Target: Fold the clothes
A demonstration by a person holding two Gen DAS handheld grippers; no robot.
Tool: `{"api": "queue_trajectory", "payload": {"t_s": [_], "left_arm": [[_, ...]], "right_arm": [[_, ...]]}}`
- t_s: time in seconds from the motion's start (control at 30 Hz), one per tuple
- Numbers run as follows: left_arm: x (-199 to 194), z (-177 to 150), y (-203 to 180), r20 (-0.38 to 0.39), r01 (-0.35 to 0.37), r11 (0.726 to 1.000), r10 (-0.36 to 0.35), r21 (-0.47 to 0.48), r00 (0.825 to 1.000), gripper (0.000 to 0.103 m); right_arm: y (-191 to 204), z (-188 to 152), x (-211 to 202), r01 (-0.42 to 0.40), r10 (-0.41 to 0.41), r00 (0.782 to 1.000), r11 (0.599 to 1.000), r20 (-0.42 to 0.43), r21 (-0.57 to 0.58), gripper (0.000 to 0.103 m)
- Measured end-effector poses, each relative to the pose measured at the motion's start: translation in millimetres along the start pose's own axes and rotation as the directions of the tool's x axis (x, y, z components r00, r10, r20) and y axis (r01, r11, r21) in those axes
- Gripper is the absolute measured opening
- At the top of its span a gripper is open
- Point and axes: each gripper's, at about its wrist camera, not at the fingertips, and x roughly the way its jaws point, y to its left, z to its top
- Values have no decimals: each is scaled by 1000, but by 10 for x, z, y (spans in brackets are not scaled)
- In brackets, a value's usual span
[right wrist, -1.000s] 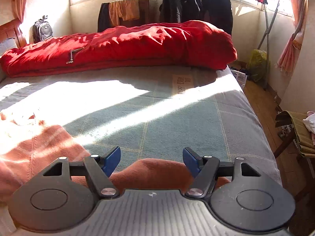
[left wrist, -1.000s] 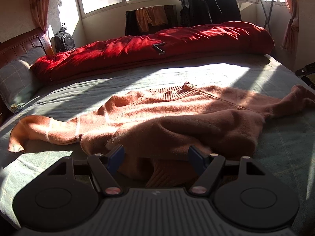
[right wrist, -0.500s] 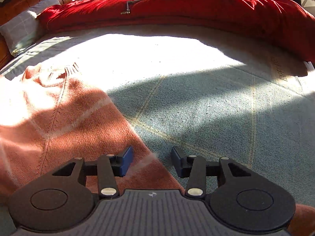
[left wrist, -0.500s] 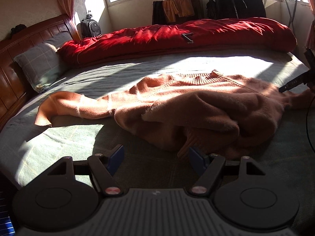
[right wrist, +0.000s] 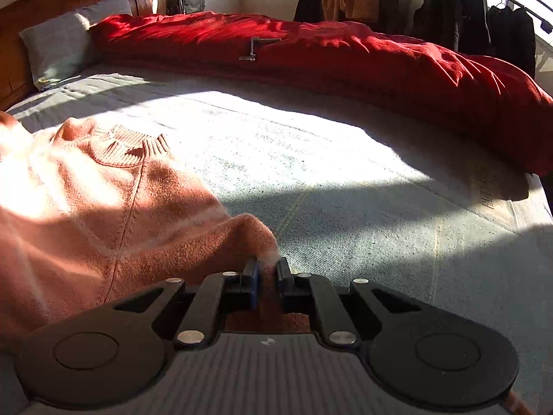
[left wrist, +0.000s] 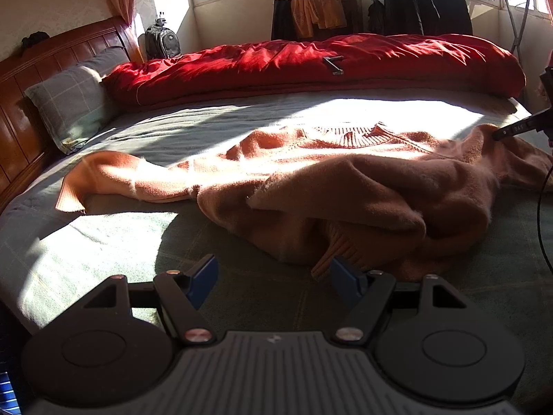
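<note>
An orange knitted sweater [left wrist: 345, 186] lies crumpled on the grey-green bedsheet [left wrist: 103, 242], collar toward the far side, one sleeve stretched out to the left. My left gripper [left wrist: 273, 276] hovers open just in front of the sweater's ribbed hem, nothing between its blue pads. In the right wrist view the sweater [right wrist: 103, 207] fills the left, and my right gripper [right wrist: 266, 273] is shut on a fold of its right sleeve edge, fabric pinched between the pads. The right gripper's tip [left wrist: 511, 129] also shows at the far right edge of the left wrist view.
A rolled red duvet [left wrist: 328, 62] lies along the far side of the bed. A grey pillow [left wrist: 72, 103] leans on the wooden headboard [left wrist: 20, 103] at left. A backpack [left wrist: 162, 41] and a clothes rack with dark jackets [left wrist: 421, 3] stand by the windows.
The right gripper slid over the sweater's right sleeve and its jaws closed onto the fabric. The left gripper drew back from the hem and stayed open.
</note>
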Motion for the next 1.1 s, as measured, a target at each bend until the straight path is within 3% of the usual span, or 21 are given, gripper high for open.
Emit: {"api": "queue_trajectory", "payload": {"t_s": [0.17, 0.27, 0.37, 0.43, 0.57, 0.8, 0.9, 1.1], "left_arm": [[-46, -57, 103, 1, -14, 999, 14, -31, 1000, 73], [-44, -104, 192, -8, -22, 998, 22, -57, 1000, 73], [-7, -144, 275, -24, -20, 997, 18, -81, 1000, 73], [22, -160, 325, -29, -13, 995, 11, -95, 1000, 73], [130, -136, 385, -27, 36, 993, -39, -115, 999, 73], [419, -58, 436, -34, 146, 984, -150, -98, 988, 73], [557, -16, 451, -33, 212, 975, -215, -70, 976, 73], [865, 50, 440, -49, 342, 939, -340, 23, 939, 73]], "right_arm": [[41, 190, 318, 72, -72, 997, 997, -26, 1, 12], [45, 115, 593, 97, -94, 992, 995, -82, 28, 13], [29, 64, 634, 111, -104, 992, 990, -76, 83, 16], [18, 84, 559, 122, -114, 991, 987, -73, 108, 24], [36, 121, 262, 143, -137, 989, 984, -58, 110, 27], [198, 7, -361, 95, -91, 995, 984, -39, 147, 38], [341, -131, -577, 84, -75, 995, 982, -59, 172, 44], [849, -502, -911, 70, -42, 992, 970, -122, 232, 45]]}}
